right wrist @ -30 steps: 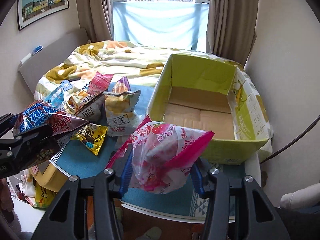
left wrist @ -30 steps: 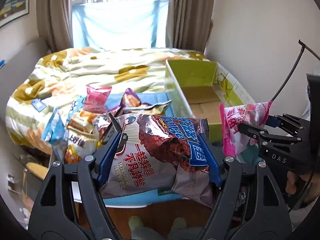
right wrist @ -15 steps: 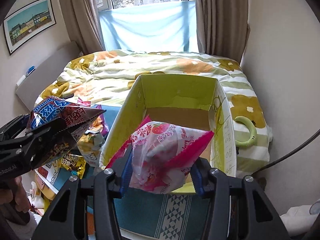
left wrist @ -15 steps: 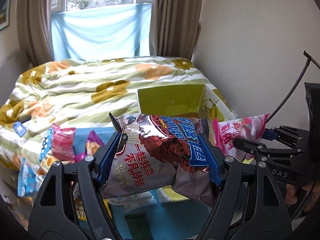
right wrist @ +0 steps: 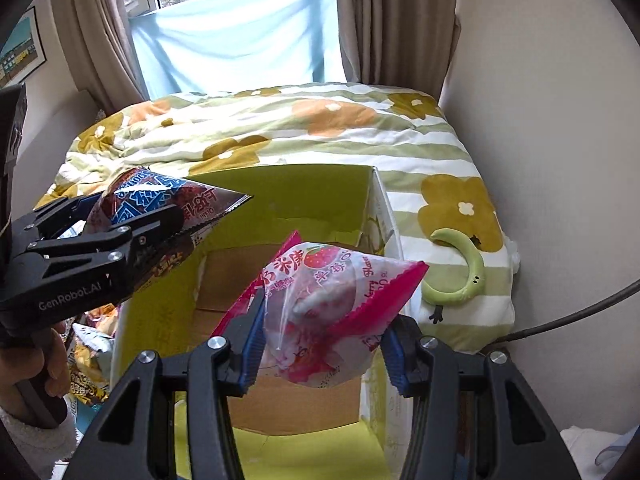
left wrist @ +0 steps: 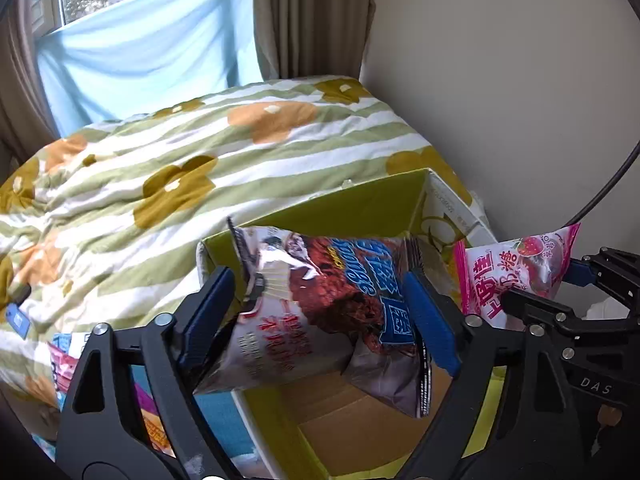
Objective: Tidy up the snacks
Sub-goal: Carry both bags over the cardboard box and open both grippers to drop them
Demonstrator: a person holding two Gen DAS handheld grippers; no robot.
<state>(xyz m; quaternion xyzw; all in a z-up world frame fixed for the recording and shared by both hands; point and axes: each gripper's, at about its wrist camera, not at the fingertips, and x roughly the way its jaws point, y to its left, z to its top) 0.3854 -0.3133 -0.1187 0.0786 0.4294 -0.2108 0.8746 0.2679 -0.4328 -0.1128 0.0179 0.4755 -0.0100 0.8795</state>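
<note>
Both grippers hang over the open box (right wrist: 280, 200), which sits against the bed (right wrist: 320, 128).

The left gripper (left wrist: 320, 312) has its blue fingers (left wrist: 430, 320) spreading apart right now. The chip bag (left wrist: 320, 308) is between them, tilted, its lower corner sagging toward the cardboard floor of the box. On the left side the pad (left wrist: 208, 312) looks to have come off the foil; on the right the bag's edge lies against the finger, though with the crumpled foil I can't be sure whether it is touching or just beside it. From the right wrist view the bag's pointed end (right wrist: 168, 204) sticks out past the fingertips over the box's near-left wall.

The right gripper (right wrist: 324, 344) is clamped on the pink candy bag (right wrist: 332, 300), its fingers (right wrist: 252, 340) narrow and pressing into both sides so the plastic puffs up above them. That bag is held above the middle of the box, clear of its floor.

To the left of the left fingers and below them, outside the box, a few more snack packets (right wrist: 88, 376) lie in a heap. A hand (right wrist: 40, 364) grips the left gripper's handle. Right of the right fingers, a green plush toy (right wrist: 460, 276) rests on the bedcover.
</note>
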